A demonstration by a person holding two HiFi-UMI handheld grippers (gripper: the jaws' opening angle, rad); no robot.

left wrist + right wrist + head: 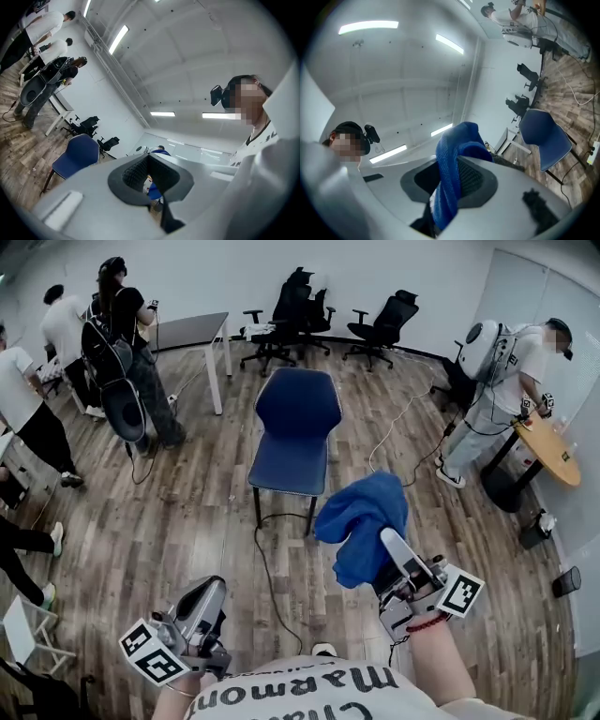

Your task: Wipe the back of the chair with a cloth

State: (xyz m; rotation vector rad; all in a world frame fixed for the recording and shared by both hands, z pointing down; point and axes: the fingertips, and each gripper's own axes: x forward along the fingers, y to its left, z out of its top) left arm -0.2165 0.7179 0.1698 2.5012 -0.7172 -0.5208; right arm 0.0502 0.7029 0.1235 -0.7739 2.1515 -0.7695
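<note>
Cloth [361, 521], blue and bunched, hangs in the air in front of the chair [295, 432], clamped between the jaws of the right hand-held gripper [389, 542]. The right gripper view shows a fold of it pinched between the ribbed pads and rising over their tips. In the head view the cloth's upper edge overlaps the front right corner of the seat, but it is clear of the chair and not touching it. The left hand-held gripper [214, 589] is held low and close to the person's body, well apart from the chair. Its jaws are drawn together at the tips with nothing between them. The chair is blue, stands upright on thin dark legs on the wooden floor [187, 521], and turns its seat toward the person, so the backrest [298, 399] is on the far side. Bare floor lies open to the chair's left and in front of it. A dark cable [267, 563] runs from under the seat toward the person, and a pale cable [394, 423] snakes across the boards to the chair's right. A white-legged worktop [192, 331] stands behind and to the left, its near leg fairly near the backrest. Black office chairs [291, 320] line the far wall. People stand along the left edge of the room, and another stands at a round wooden table [548, 448] on the right.
</note>
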